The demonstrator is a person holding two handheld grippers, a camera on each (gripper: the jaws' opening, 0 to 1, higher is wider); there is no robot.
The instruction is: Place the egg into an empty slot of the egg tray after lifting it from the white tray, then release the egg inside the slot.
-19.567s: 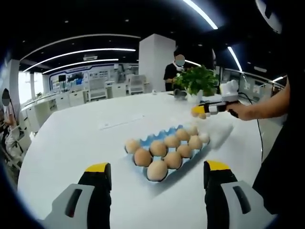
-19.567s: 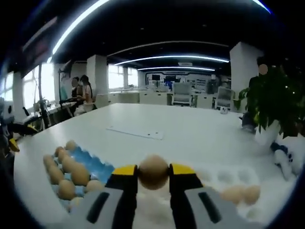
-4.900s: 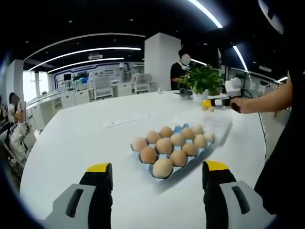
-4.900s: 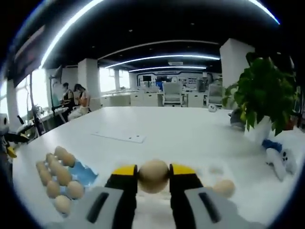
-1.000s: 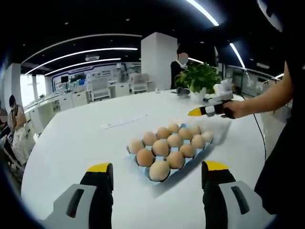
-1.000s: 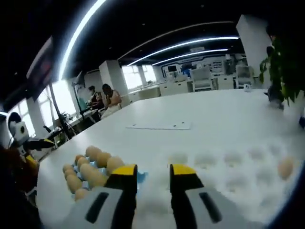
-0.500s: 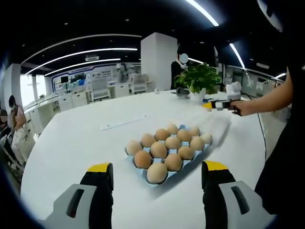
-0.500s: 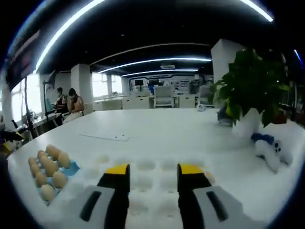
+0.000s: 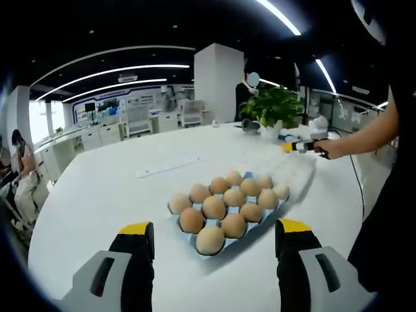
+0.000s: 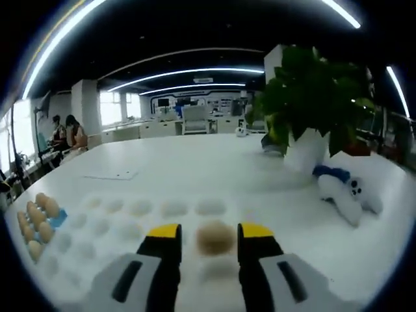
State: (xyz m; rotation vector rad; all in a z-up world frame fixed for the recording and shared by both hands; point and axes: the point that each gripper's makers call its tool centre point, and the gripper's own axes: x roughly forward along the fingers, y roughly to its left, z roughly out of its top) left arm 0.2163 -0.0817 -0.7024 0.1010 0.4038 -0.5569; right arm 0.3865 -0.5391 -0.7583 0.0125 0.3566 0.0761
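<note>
Hovering low over the white tray (image 10: 123, 218), the right gripper (image 10: 209, 237) has its yellow-tipped jaws spread to either side of one egg (image 10: 215, 236) that sits in a dimple near the tray's right end. The jaws stand just beside the egg, but the picture is soft there and it is hard to say whether they touch it; they look apart, with nothing gripped. Other dimples of the white tray run off to the left in rows. At the far left edge of the right gripper view lies the egg tray (image 10: 56, 219), blue, with a cluster of brown eggs in it. Beyond the white tray, to the right, stand a potted plant (image 10: 305, 104) in a white pot and a white and blue plush toy (image 10: 344, 192) on the white table (image 10: 188, 169).

In the left gripper view the left gripper (image 9: 214, 244) hangs over the near edge of the table (image 9: 97, 195), jaws wide apart and holding nothing. Ahead of it sits the egg tray (image 9: 260, 218), its slots filled with brown eggs, and touching its far right side the white tray (image 9: 292, 170). At the far right a person's hand (image 9: 328, 148) holds the right gripper (image 9: 289, 147) over that tray. A flat sheet (image 9: 168, 168) lies farther back on the table.
</note>
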